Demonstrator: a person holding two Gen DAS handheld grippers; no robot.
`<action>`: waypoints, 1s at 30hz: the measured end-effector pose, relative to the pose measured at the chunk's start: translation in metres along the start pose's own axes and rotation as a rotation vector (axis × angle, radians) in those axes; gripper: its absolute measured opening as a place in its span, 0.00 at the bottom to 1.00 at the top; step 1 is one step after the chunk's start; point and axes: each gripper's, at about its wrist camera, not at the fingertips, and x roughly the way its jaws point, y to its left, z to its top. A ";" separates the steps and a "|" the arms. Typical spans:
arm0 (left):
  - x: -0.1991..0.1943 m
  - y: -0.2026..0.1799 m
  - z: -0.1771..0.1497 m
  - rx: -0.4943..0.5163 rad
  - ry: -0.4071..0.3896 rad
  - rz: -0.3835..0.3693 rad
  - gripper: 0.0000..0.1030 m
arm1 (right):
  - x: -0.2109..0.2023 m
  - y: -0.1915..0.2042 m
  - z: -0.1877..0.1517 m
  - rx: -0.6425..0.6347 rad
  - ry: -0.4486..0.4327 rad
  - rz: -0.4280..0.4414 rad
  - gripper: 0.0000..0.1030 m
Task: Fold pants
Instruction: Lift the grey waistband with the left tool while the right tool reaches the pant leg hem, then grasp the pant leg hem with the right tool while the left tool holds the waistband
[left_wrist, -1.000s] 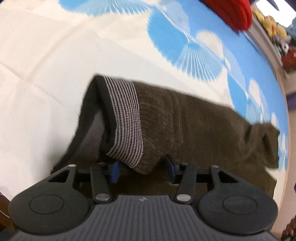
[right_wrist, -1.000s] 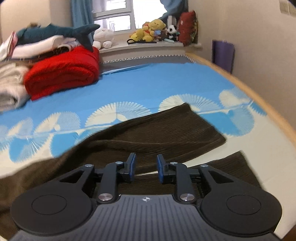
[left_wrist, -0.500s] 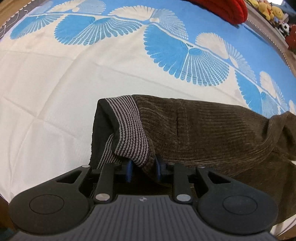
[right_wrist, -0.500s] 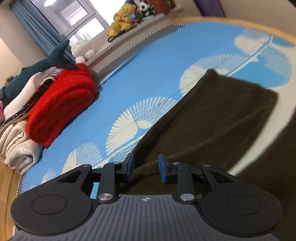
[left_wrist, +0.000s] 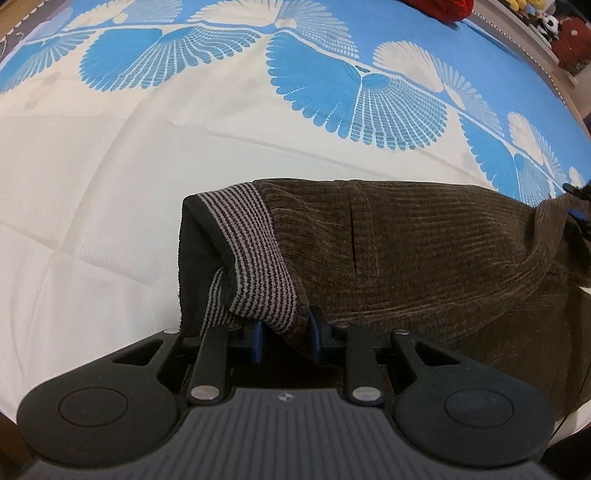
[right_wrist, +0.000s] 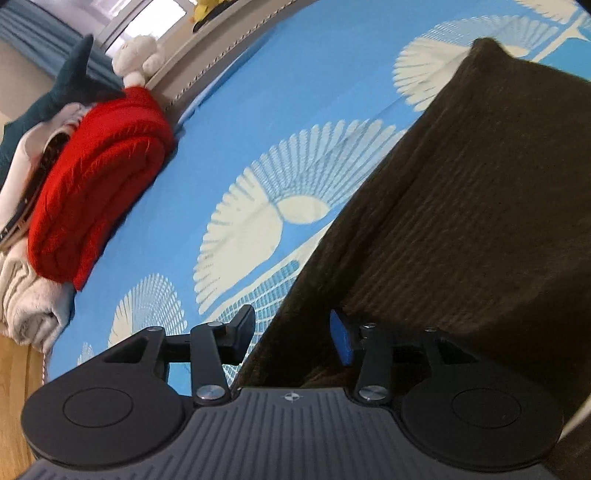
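Brown corduroy pants (left_wrist: 406, 258) lie across the bed, their striped grey waistband (left_wrist: 255, 258) folded over at the left end. My left gripper (left_wrist: 284, 332) points steeply down and is shut on the near corner of that waistband, blue pads pressing the cloth from both sides. In the right wrist view a pant leg (right_wrist: 480, 203) runs away to the upper right. My right gripper (right_wrist: 291, 328) hangs low over the leg's left edge. Its jaws are opening, and the cloth edge lies between them without being pinched.
The bedsheet (left_wrist: 110, 184) is cream near me and blue with fan patterns farther off. A folded red blanket (right_wrist: 99, 192), a cream towel (right_wrist: 26, 306) and a shark plush (right_wrist: 70, 85) are stacked at the bed's far left. Wooden floor (right_wrist: 14, 369) shows beyond the edge.
My left gripper closed on the waistband corner and has stayed there. My right gripper swept down along the pant leg, rolled, and its jaws spread apart.
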 end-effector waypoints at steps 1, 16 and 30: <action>0.000 -0.001 0.000 0.000 -0.001 0.002 0.27 | 0.003 0.003 0.000 -0.013 0.003 -0.012 0.46; -0.037 0.012 -0.002 -0.051 -0.102 -0.027 0.21 | -0.149 0.008 -0.013 -0.084 -0.143 -0.049 0.06; -0.052 0.037 -0.042 -0.018 -0.057 0.032 0.16 | -0.272 -0.102 -0.115 -0.242 0.083 -0.179 0.03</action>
